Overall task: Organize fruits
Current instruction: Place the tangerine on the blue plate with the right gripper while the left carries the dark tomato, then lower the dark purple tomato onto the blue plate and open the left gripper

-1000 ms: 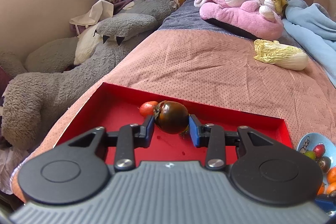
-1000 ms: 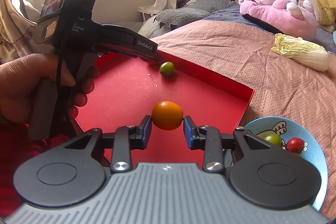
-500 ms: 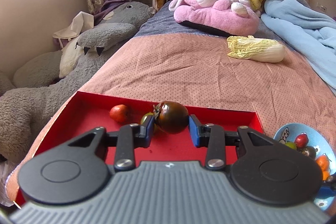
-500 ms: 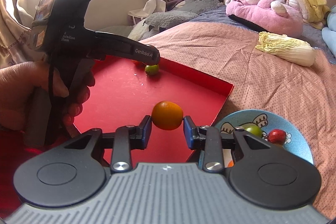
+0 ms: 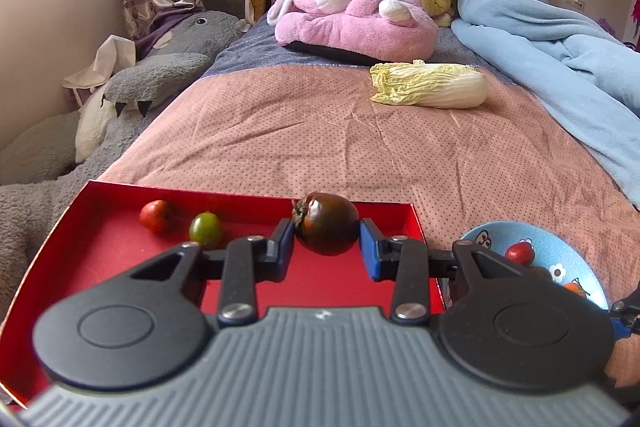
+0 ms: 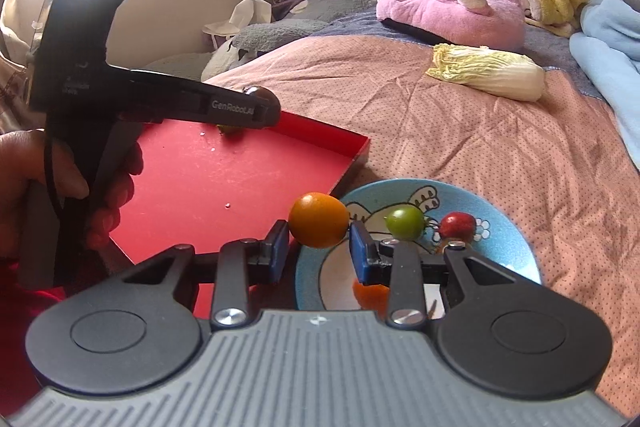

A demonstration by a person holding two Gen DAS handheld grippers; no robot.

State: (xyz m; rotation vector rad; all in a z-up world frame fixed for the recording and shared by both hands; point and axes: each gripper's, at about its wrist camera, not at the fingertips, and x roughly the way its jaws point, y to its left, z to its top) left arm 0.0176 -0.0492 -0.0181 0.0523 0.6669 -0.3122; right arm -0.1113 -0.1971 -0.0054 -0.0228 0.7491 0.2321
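My left gripper [image 5: 327, 242] is shut on a dark brown-red tomato [image 5: 326, 229], held above the right part of the red tray [image 5: 100, 259]. A small red fruit [image 5: 156, 215] and a green one [image 5: 205, 227] lie in the tray's far left. My right gripper [image 6: 319, 243] is shut on an orange fruit [image 6: 319, 219], held over the left rim of the blue bowl [image 6: 508, 247]. The bowl holds a green fruit [image 6: 405, 222], a red fruit [image 6: 458, 224] and an orange one [image 6: 370, 297] partly hidden by my fingers. The left gripper's body [image 6: 160, 99] shows in the right wrist view.
The tray and bowl [image 5: 560, 247] sit on a pink dotted bedspread [image 5: 320, 135]. A napa cabbage [image 5: 430, 84] lies further back. A pink plush [image 5: 352, 19], a blue blanket [image 5: 560, 39] and a grey plush [image 5: 132, 95] border the bed.
Both grippers have swung right with their fruits. The right gripper went from above the red tray to above the bowl's left rim. The left gripper moved toward the tray's right end.
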